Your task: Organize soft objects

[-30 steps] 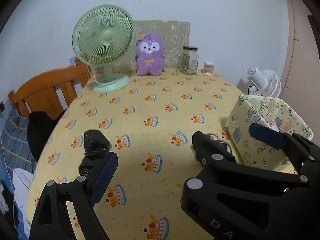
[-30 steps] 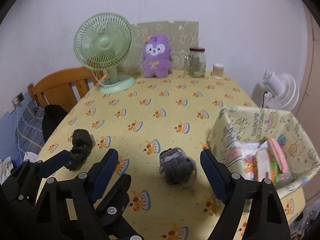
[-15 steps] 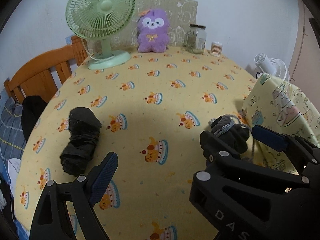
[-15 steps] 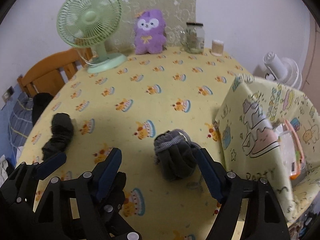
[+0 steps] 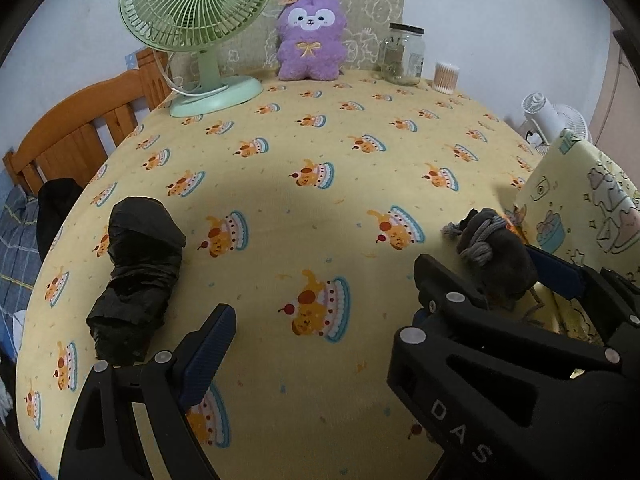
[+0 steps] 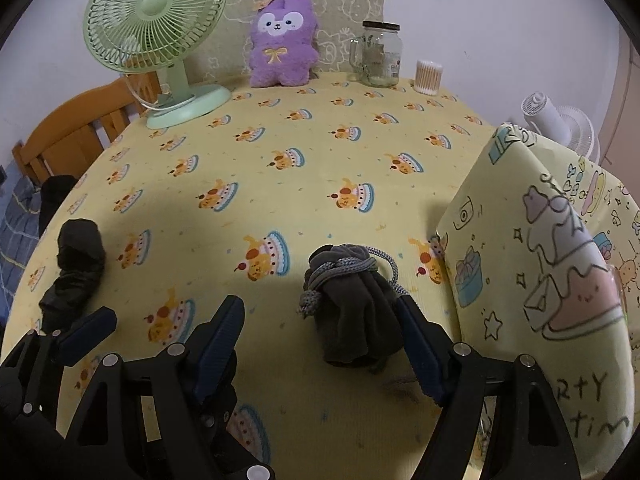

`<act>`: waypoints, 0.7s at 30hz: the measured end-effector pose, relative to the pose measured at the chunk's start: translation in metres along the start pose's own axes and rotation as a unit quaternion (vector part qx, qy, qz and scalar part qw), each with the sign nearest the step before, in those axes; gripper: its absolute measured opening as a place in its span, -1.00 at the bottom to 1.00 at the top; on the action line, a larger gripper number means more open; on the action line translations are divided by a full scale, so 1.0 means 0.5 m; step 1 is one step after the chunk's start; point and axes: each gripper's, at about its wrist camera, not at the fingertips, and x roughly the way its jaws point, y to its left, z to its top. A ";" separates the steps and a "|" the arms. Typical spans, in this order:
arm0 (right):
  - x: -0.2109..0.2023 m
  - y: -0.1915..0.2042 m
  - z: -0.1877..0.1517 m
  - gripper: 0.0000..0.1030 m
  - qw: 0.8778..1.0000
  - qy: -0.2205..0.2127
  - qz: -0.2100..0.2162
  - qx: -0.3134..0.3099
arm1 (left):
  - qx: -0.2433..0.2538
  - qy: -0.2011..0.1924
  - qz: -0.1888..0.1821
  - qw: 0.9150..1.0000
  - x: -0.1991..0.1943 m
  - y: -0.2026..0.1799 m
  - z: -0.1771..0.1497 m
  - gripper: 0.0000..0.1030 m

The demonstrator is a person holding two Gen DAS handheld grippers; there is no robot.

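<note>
A dark grey rolled sock bundle tied with grey cord point(image 6: 352, 304) lies on the yellow tablecloth, between the open fingers of my right gripper point(image 6: 320, 340), close against the right finger. It also shows in the left wrist view point(image 5: 496, 252). A black rolled sock point(image 5: 136, 272) lies at the left, just ahead of my left gripper's left finger; it also shows in the right wrist view point(image 6: 76, 264). My left gripper point(image 5: 380, 300) is open and empty. A yellow patterned fabric bin point(image 6: 552, 264) stands at the right.
At the back stand a green desk fan point(image 6: 160, 40), a purple plush toy point(image 6: 282, 40), a glass jar point(image 6: 380, 56) and a cotton-swab tub point(image 6: 428, 76). A wooden chair point(image 5: 80, 128) is off the left edge; a white fan point(image 6: 560, 124) is behind the bin.
Both grippers have moved forward and lower over the table. The grey bundle now sits between the right gripper's fingers; the black sock is nearer the left gripper.
</note>
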 end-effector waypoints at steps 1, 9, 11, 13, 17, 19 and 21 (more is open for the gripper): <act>0.002 -0.001 0.001 0.54 1.000 -0.002 0.000 0.002 | 0.000 0.001 -0.001 1.000 0.003 0.001 0.002 0.77; 0.020 -0.002 0.018 0.19 1.000 -0.006 -0.008 0.002 | -0.002 0.005 0.005 1.000 0.019 0.006 0.014 0.77; 0.025 -0.003 0.021 -0.05 1.000 -0.006 -0.016 0.001 | -0.003 0.005 0.005 1.000 0.022 0.006 0.017 0.77; 0.026 -0.011 0.023 -0.12 1.000 -0.010 -0.011 0.006 | -0.006 0.004 0.000 1.000 0.021 0.008 0.019 0.76; 0.022 -0.013 0.025 -0.21 1.000 -0.007 0.000 0.007 | -0.006 0.000 0.000 1.000 0.012 0.009 0.021 0.76; 0.018 -0.009 0.026 -0.24 1.000 -0.004 0.016 0.007 | -0.007 -0.006 0.003 1.000 0.002 0.013 0.022 0.76; 0.011 -0.001 0.027 -0.36 0.999 -0.005 0.031 0.006 | -0.006 -0.010 0.009 1.000 -0.004 0.018 0.023 0.76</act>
